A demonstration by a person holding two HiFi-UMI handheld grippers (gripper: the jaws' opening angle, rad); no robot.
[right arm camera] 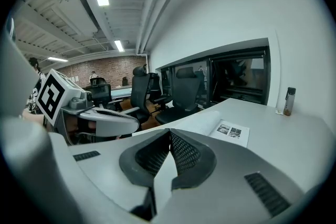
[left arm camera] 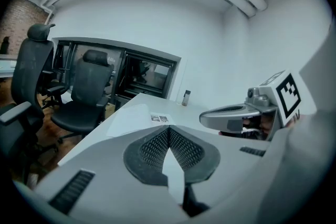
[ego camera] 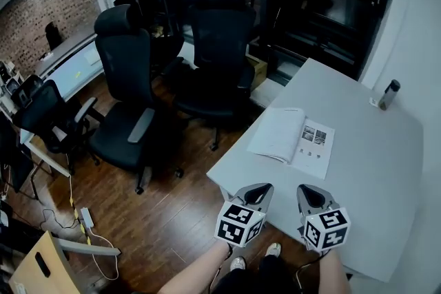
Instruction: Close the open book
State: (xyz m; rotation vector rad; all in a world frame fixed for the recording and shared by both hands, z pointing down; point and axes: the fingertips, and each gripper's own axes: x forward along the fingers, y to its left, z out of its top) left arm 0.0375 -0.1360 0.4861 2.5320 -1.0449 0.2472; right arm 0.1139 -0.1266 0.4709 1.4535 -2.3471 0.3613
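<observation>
An open book (ego camera: pixel 292 142) lies flat on the grey table (ego camera: pixel 372 169), white pages up, with small photos on its right page. It also shows in the left gripper view, book (left arm camera: pixel 134 117), and in the right gripper view, book (right arm camera: pixel 218 126). My left gripper (ego camera: pixel 263 187) hovers over the table's near edge, short of the book, its tips touching with nothing between them. My right gripper (ego camera: pixel 306 189) is beside it, also shut and empty. Each gripper sees the other: right gripper (left arm camera: pixel 202 118), left gripper (right arm camera: pixel 137 123).
A slim bottle (ego camera: pixel 388 94) stands at the table's far right corner. Two black office chairs (ego camera: pixel 131 96) (ego camera: pixel 219 55) stand to the left of the table on the wooden floor. A dark glass partition (ego camera: pixel 324 17) runs behind the table.
</observation>
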